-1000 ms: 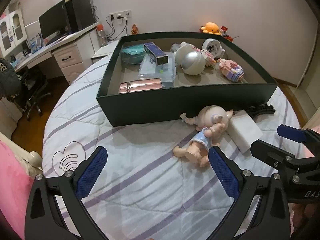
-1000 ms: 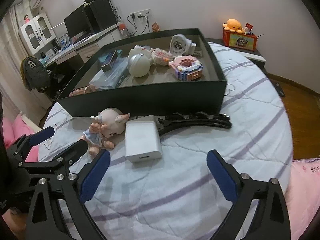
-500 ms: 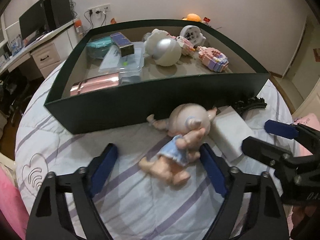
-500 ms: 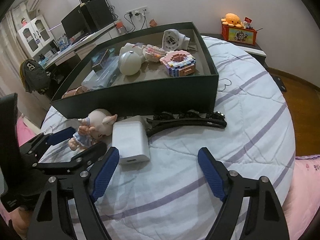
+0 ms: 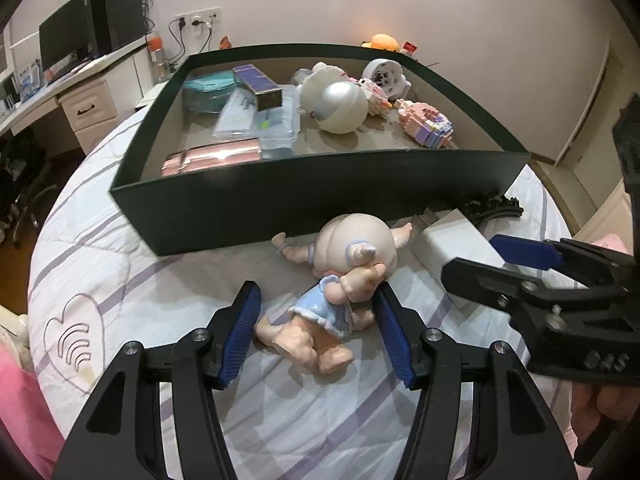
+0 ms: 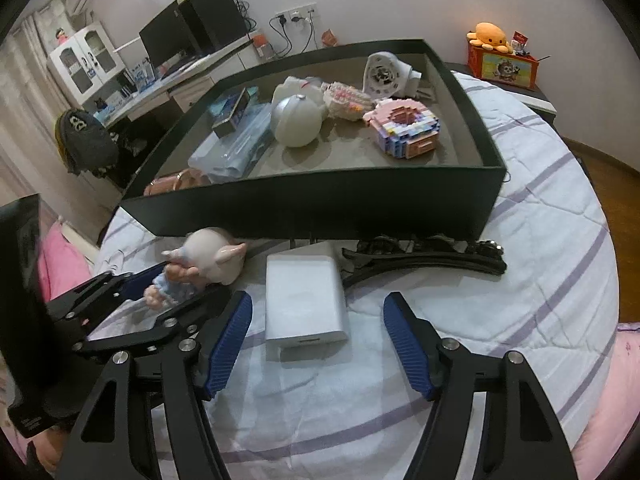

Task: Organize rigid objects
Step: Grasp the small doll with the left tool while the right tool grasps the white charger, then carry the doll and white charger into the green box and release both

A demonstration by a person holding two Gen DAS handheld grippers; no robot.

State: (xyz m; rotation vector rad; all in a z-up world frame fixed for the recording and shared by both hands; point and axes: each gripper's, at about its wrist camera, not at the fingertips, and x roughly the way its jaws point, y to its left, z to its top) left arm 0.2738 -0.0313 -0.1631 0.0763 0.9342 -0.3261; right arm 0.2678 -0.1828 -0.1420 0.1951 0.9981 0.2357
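Left gripper point(image 5: 316, 334): fingers closing, apart, astride the doll point(image 5: 340, 280); the right pad looks near or at its arm, contact unclear. The doll lies on the striped bed point(image 5: 120, 264), its head just before the near wall of the dark box point(image 5: 280, 196).

Right gripper point(image 6: 316, 344): fingers closing, apart, flanking the white power bank point(image 6: 304, 300) with bare quilt either side. A black hair clip point(image 6: 424, 260) lies along the box wall; open bedding lies right of it.
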